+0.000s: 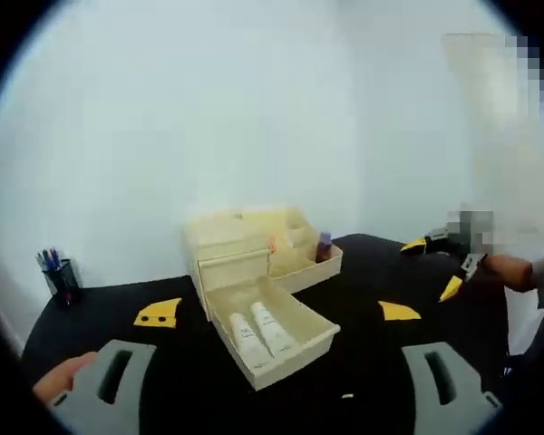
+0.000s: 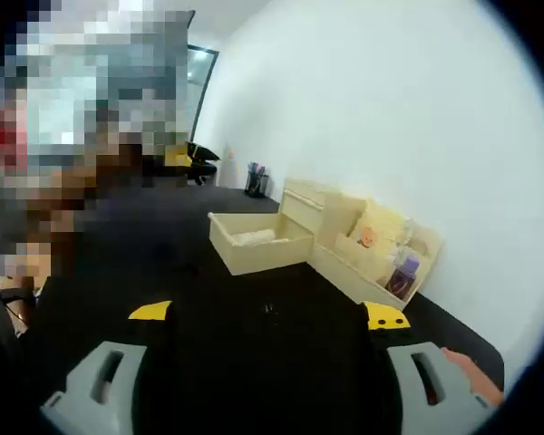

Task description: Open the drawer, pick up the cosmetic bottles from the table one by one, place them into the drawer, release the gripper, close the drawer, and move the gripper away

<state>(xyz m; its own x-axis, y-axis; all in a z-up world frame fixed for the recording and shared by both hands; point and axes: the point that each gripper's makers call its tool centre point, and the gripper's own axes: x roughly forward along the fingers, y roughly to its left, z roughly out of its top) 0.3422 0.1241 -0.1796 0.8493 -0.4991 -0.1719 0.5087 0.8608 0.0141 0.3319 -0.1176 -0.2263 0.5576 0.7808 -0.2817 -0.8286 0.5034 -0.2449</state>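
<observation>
A cream wooden organizer [image 1: 245, 231] stands on the black table [image 1: 363, 353], its drawer [image 1: 286, 349] pulled out toward me. Two white cosmetic bottles [image 1: 261, 331] lie side by side in the drawer. My left gripper [image 1: 276, 390] hovers low in front of the drawer, open and holding nothing. In the right gripper view the same organizer [image 2: 344, 227] and open drawer [image 2: 258, 249] sit ahead, with the white bottles [image 2: 254, 237] inside. My right gripper [image 2: 263, 385] is open and holds nothing, well back from the drawer. A hand holds the right gripper [image 1: 440, 245] at the table's far right.
A purple bottle [image 1: 324, 246] [image 2: 403, 272] stands in a side compartment of the organizer. A black pen cup [image 1: 62, 279] [image 2: 254, 179] is at the far corner. Yellow markers [image 1: 159, 314] [image 2: 150, 311] lie on the table. A pale wall runs behind it all.
</observation>
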